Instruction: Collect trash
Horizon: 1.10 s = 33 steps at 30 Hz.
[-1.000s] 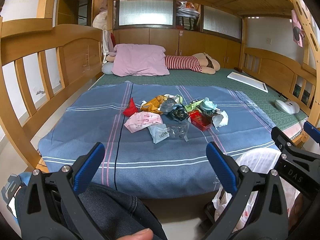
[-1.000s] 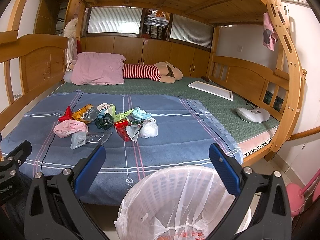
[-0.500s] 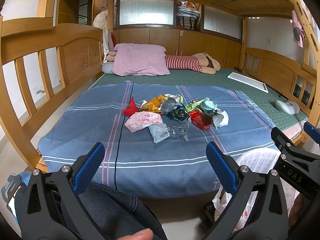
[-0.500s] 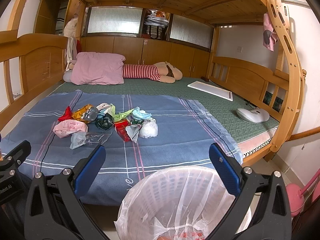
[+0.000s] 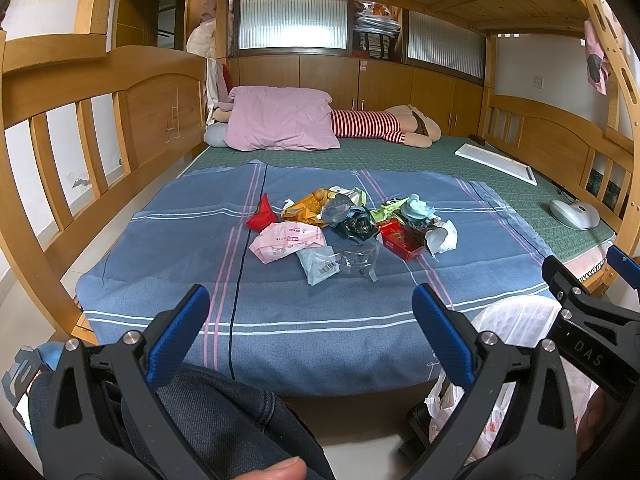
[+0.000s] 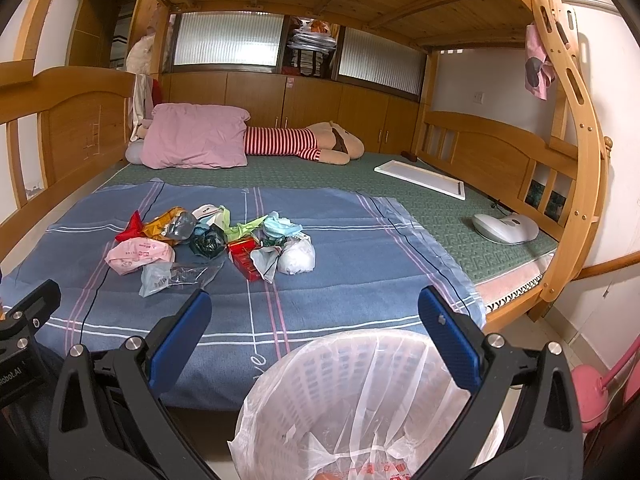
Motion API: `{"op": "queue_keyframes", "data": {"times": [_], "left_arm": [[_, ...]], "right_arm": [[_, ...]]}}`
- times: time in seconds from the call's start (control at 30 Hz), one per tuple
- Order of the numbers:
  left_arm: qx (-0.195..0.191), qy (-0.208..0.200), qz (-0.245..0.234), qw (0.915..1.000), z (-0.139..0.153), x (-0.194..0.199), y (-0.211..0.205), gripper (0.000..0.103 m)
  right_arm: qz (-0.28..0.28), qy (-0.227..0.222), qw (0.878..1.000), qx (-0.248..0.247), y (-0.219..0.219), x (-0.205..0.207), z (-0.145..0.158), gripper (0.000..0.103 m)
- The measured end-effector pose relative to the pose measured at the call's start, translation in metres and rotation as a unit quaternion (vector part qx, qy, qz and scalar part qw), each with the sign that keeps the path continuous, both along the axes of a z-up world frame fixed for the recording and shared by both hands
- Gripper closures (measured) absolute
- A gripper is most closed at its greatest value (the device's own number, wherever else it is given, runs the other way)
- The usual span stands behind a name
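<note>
Both hand-held grippers, left (image 5: pixel 310 314) and right (image 6: pixel 314 314), gape wide with nothing between their ribbed blue pads. The trash (image 5: pixel 348 230), a loose heap of crinkled plastic wrappers, crumpled tissue and a flat red box, lies mid-bed on the striped blue blanket (image 5: pixel 168 240). A latticed white bin (image 6: pixel 360 392), lined with thin translucent plastic, stands beside the bed under the right one.

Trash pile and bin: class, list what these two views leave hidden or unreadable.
- Bin, right wrist view: its bottom is cut off by the lower edge and blurred by the liner.
- Bin, left wrist view: mostly behind the right gripper.
- Pink packet, both views: print too small to read.
- Trash pile: lower pieces covered by upper ones.
</note>
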<state>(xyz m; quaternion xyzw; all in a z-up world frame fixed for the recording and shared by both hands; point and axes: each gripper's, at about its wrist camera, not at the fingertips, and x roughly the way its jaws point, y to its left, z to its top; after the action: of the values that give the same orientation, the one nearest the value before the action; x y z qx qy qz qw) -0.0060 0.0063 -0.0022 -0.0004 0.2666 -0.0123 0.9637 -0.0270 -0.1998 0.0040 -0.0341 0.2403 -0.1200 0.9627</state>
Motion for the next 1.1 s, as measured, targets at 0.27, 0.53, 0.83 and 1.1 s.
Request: {"op": "queue_keyframes", "data": {"times": [0.27,0.53,0.83,1.1], "left_arm": [[0.0,0.0,0.0,1.0,0.0003,0.0001,0.0002,0.003],[0.0,0.0,0.0,1.0,-0.0005,0.0,-0.0003,0.003],[-0.001,0.001,0.0,1.0,-0.0004,0.0001,0.0001,0.003],[-0.001,0.003,0.0,1.0,-0.0044,-0.0011,-0.0011,0.003]], "right_arm": [[0.0,0.0,1.0,0.0,0.0,-0.0001,-0.0002,0.002],[0.0,0.0,1.0,0.0,-0.0009,-0.0004,0.0003,0.002],[0.0,0.0,1.0,0.0,-0.002,-0.0009,0.0,0.002],[0.0,0.0,1.0,0.0,-0.0023,-0.001,-0.0002,0.002]]}}
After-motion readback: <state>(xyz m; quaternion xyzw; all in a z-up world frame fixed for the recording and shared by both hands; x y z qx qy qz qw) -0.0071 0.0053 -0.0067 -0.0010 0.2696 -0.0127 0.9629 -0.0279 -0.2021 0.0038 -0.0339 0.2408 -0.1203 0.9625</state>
